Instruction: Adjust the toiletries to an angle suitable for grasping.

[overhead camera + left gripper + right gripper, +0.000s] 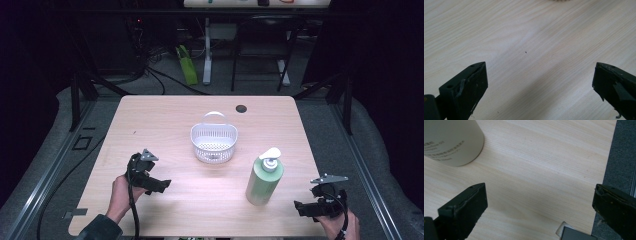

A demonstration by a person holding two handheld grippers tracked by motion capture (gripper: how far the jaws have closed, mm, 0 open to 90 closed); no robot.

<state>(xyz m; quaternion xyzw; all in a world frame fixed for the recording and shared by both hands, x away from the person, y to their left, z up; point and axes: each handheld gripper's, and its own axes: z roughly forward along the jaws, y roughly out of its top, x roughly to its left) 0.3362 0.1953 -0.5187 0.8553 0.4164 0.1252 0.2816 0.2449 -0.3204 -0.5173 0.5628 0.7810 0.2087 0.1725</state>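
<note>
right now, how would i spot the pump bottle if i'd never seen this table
Start at the light wooden table and find the white perforated basket near its middle. Nearer the person and to the basket's right stands the pump bottle, upright, just ahead of the right gripper. It is the one tall thing there: pale green body, white pump head.

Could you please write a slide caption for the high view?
Two open grippers, left and right, flank a green pump bottle and white basket.

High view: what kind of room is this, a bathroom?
Probably a lab or workshop, not a bathroom: a wooden table framed by black metal struts, with cables on the floor and another desk's legs behind.
</note>
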